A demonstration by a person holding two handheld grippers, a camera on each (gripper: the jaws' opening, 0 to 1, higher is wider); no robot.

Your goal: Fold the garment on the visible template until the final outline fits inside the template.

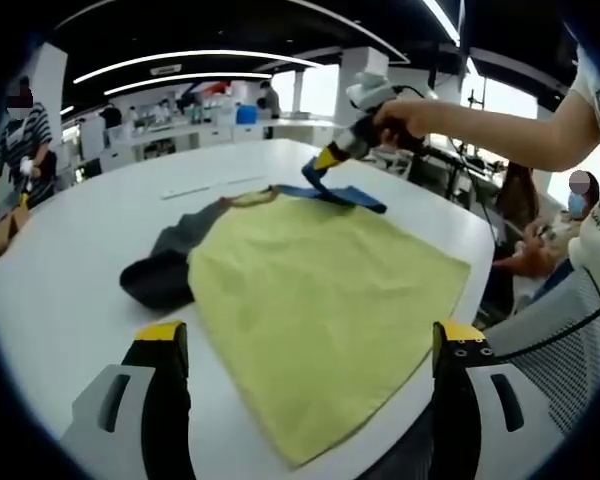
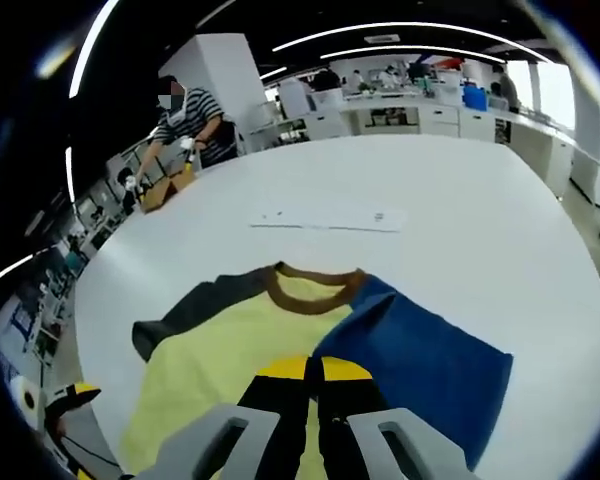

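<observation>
**At centre frame: shirt near the table edge**

Across your left gripper view, the yellow T-shirt (image 1: 320,320) lies flat, its lower corner at the white table's (image 1: 70,290) near edge. Your left gripper (image 1: 310,350) stands wide, empty. Upper centre, your right gripper (image 1: 315,180) pinches the blue sleeve (image 2: 420,370). Bare tabletop stretches beyond the collar (image 2: 315,275).

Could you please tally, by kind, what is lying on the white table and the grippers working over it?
Garments: 1, a yellow T-shirt with a brown collar, one dark grey sleeve and one blue sleeve
Paper strips: 1, the white strip beyond the collar
Grippers: 2, the left gripper and the right gripper
Total: 4
</observation>
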